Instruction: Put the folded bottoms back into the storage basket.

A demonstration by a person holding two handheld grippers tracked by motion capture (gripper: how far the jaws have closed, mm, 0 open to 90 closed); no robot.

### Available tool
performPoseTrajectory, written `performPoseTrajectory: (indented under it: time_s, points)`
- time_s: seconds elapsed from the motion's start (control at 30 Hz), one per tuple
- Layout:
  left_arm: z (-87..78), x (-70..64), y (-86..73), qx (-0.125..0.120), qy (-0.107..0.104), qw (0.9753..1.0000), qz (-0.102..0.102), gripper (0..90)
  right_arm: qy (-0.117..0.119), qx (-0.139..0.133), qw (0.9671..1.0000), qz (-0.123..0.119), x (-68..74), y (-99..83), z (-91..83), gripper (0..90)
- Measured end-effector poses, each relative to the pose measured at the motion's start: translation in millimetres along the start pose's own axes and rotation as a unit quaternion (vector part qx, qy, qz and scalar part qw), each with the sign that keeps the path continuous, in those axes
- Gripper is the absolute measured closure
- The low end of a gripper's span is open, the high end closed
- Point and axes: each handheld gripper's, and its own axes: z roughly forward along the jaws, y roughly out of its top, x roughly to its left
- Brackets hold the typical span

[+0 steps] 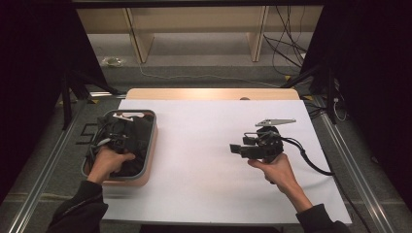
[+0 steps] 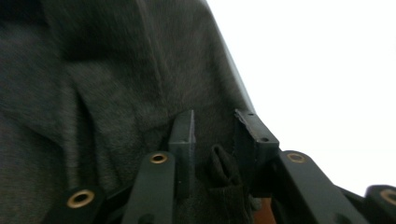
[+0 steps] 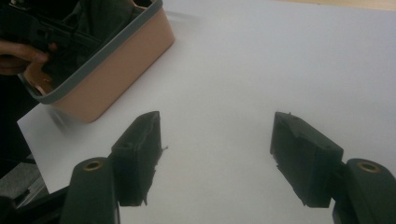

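Dark grey soft cloth sits bunched in the pink plastic basket at the tabletop's left edge; my left hand-held gripper pinches a limp, light fold. My right hand-held gripper hangs spread.

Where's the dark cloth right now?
In the high view, the dark cloth lies inside the pink basket at the table's left, with the left gripper pinching a fold.

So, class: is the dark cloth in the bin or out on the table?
In: the dark cloth lies bunched inside the pink bin, with the left gripper pinching a fold.
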Motion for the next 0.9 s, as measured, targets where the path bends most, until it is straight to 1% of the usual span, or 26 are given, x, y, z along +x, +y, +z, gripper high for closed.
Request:
performPoseTrajectory:
  time_s: [0.07,0.1,0.17,0.27,0.4,0.43,0.5,0.6,0.63,0.8,0.83,0.9]
  points:
    - [-4.4,-2.4,1.9,-0.013,0.0,0.9999,-0.002,63.5,0.001,-0.002,1.0,0.0,0.4,-0.3,-0.9,34.5]
    - [-6.6,-3.0,2.9,-0.016,-0.001,0.9999,0.001,61.7,0.003,-0.002,1.0,0.0,0.6,-0.4,-1.4,34.5]
    - [-10.1,-5.3,4.8,-0.024,-0.003,0.9997,0.002,55.2,0.004,-0.005,1.0,0.0,1.2,-0.9,-2.3,34.4]
    - [-14.7,-10.3,7.1,-0.038,-0.005,0.9993,0.003,48.9,0.006,-0.011,0.9999,-0.002,1.6,-1.6,-3.7,34.4]
    - [-20.0,-16.8,10.0,-0.056,-0.018,0.9983,0.007,40.3,0.007,-0.02,0.9998,-0.003,2.8,-2.8,-6.7,34.2]
    - [-21.4,-19.4,10.7,-0.067,-0.027,0.9974,0.007,38.1,0.007,-0.022,0.9997,-0.004,3.0,-3.1,-7.2,34.0]
    - [-23.7,-23.4,11.8,-0.079,-0.041,0.996,0.007,35.6,0.007,-0.029,0.9995,-0.007,3.8,-3.9,-9.1,33.1]
    - [-25.6,-31.0,12.4,-0.098,-0.062,0.9932,0.01,32.8,0.008,-0.038,0.9992,-0.009,5.0,-5.2,-11.5,30.8]
    - [-25.5,-33.9,12.5,-0.104,-0.067,0.9922,0.013,31.9,0.008,-0.042,0.999,-0.011,5.3,-5.7,-12.2,30.5]
    - [-23.8,-47.9,11.3,-0.116,-0.084,0.9893,0.029,28.0,0.008,-0.055,0.9983,-0.015,8.2,-9.5,-15.8,28.5]
    - [-23.0,-51.3,10.5,-0.12,-0.089,0.9882,0.034,27.8,0.008,-0.057,0.9982,-0.016,8.7,-10.2,-16.4,28.3]
    - [-21.4,-56.6,9.4,-0.125,-0.094,0.9869,0.04,26.3,0.01,-0.063,0.9978,-0.02,10.1,-12.5,-18.1,27.4]
